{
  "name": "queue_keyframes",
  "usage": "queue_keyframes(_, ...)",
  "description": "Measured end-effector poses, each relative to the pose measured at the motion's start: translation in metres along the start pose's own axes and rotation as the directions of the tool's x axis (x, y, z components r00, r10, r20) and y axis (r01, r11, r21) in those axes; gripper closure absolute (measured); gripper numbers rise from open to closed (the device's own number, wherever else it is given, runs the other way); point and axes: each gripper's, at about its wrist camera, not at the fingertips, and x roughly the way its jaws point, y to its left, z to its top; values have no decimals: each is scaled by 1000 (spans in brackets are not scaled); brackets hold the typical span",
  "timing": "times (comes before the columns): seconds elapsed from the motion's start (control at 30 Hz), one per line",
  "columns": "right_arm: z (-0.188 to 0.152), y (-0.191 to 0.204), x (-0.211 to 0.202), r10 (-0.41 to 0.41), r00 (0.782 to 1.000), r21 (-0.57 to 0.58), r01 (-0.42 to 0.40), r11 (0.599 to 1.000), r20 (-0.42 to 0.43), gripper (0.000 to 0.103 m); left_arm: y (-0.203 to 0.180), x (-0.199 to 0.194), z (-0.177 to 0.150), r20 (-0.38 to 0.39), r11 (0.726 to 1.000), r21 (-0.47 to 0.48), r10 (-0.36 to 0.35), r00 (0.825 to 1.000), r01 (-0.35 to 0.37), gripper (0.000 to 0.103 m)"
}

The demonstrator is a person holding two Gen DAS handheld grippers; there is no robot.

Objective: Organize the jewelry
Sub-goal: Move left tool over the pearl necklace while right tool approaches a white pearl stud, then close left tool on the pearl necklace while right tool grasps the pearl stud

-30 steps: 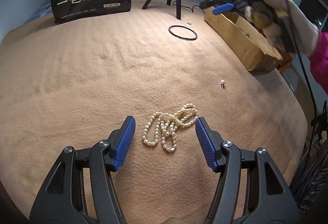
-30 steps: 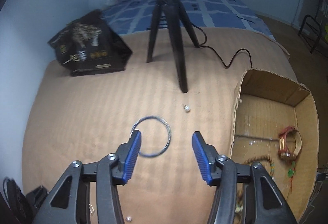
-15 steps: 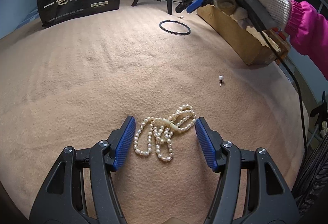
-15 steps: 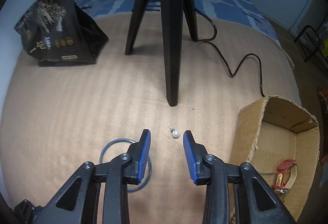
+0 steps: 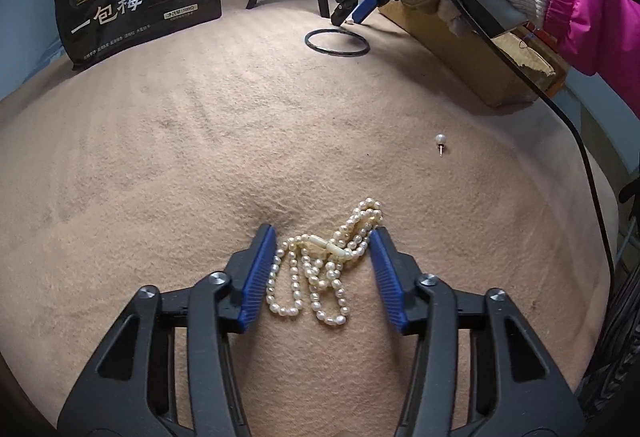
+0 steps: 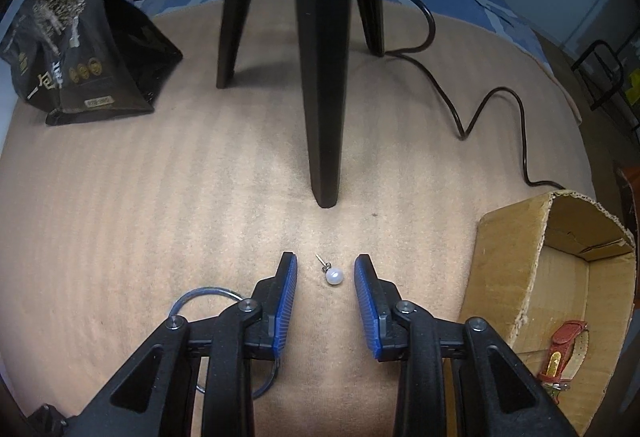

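tripod leg ahead; right gripper closing around pearl stud, left gripper closing around pearl necklace.

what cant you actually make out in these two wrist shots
- Dark ring, right wrist view: its near part is hidden behind the right gripper, whose jaws are closing around the pearl stud.
- Cardboard box: its contents are cut off by the picture's edge, with only a red strap showing.
- Pearl necklace, left wrist view: too tangled to trace its strands between the closing jaws of the left gripper.
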Motion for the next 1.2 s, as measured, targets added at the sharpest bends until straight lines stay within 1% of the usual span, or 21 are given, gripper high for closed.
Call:
queue_keyframes(0.1,7,-3,6,-10,1000,-8,10,1000,-6,73,2,0,0,5,1000,3,13,1000,-13,65)
queue_keyframes(0.27,10,1,9,-31,999,-25,31,999,-11,85,5,-3,-3,13,1000,-8,18,1000,-18,77)
queue_keyframes(0.47,5,3,9,-35,999,-18,35,999,-10,95,10,-2,-2,20,999,-27,20,1000,-19,86)
queue_keyframes(0.7,-9,7,-4,-33,999,6,33,999,20,96,14,-2,-2,29,998,-60,10,1000,-9,92)
queue_keyframes(0.83,-18,8,-18,-19,999,11,18,1000,41,96,20,-5,-2,26,994,-110,-12,1000,15,93)
queue_keyframes(1.03,-29,8,-41,9,997,17,-10,1000,78,96,24,-13,-3,29,989,-146,-5,1000,9,95)
queue_keyframes(1.07,-32,8,-45,16,996,18,-17,1000,85,96,24,-15,-3,30,988,-151,-5,1000,10,99)
queue_keyframes(1.2,-43,9,-61,41,993,15,-42,999,109,96,26,-25,-2,42,986,-168,1,999,6,99)
